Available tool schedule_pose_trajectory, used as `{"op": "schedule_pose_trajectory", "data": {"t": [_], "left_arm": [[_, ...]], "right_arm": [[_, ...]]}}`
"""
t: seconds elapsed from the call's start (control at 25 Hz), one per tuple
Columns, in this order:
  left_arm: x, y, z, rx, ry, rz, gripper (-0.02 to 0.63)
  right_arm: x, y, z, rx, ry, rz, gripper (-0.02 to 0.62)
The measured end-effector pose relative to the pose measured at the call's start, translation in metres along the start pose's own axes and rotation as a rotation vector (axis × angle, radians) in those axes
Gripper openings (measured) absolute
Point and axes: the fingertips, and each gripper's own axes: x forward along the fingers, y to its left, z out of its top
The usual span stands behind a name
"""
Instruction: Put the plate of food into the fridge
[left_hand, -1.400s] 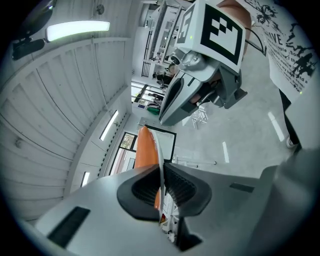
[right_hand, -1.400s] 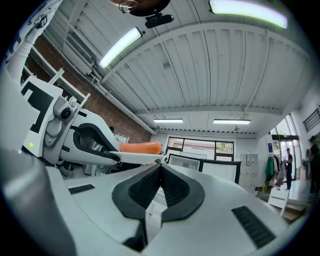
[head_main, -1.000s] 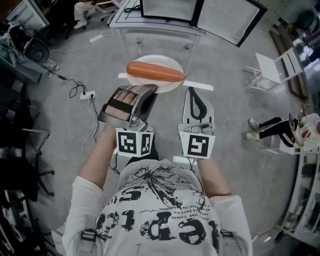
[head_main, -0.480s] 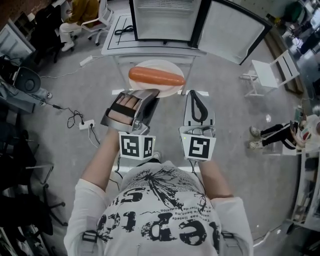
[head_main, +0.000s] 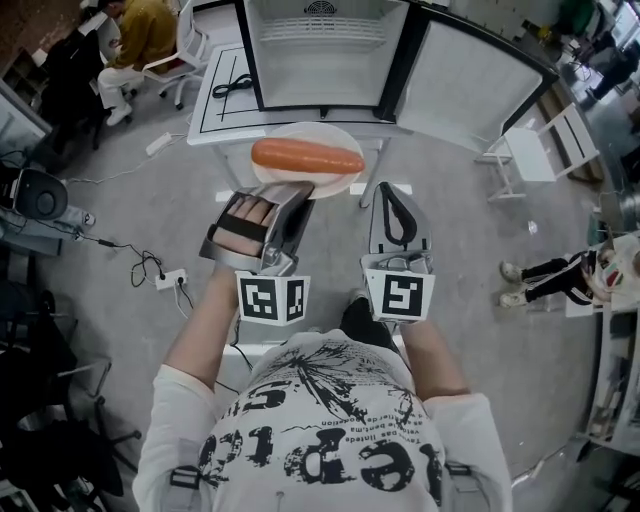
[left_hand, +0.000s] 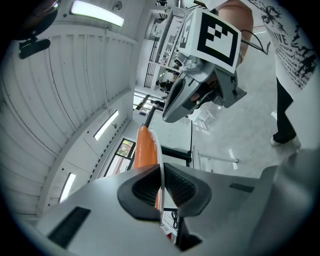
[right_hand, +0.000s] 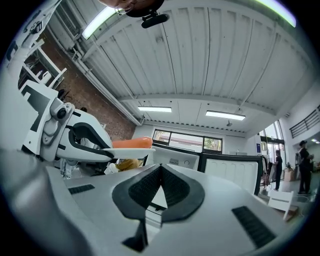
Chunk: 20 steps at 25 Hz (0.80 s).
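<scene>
- Just before the open fridge (head_main: 325, 50), the left gripper (head_main: 298, 190) is clamped on the near rim of the white plate (head_main: 310, 132), which sits level and outside the cabinet.
- One long orange sausage (head_main: 305, 157) lies on the plate, crosswise to the fridge opening.
- Beside the plate, on the side of the fridge's swung-out door (head_main: 480, 70), the right gripper (head_main: 392, 190) has its jaws together on nothing.
</scene>
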Motion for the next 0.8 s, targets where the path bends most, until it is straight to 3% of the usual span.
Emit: {"op": "schedule_pose_trajectory", "data": {"t": [0.44,0.64,0.8], "left_arm": [[0.126,0.024,-0.030,-0.037,0.112,-0.009,0.026],[0.187,0.045,-0.043,-0.023,0.165,0.031,0.026],[0.227,0.058,-0.055,-0.005,0.198,0.055,0.026]], "right_arm": [[0.124,-0.065,-0.044,0.050,-0.019,0.096,0.000],[0.181,-0.094,-0.058,0.072,-0.099,0.166,0.000],[0.219,-0.110,-0.075,0.065,-0.103,0.204,0.000]]}}
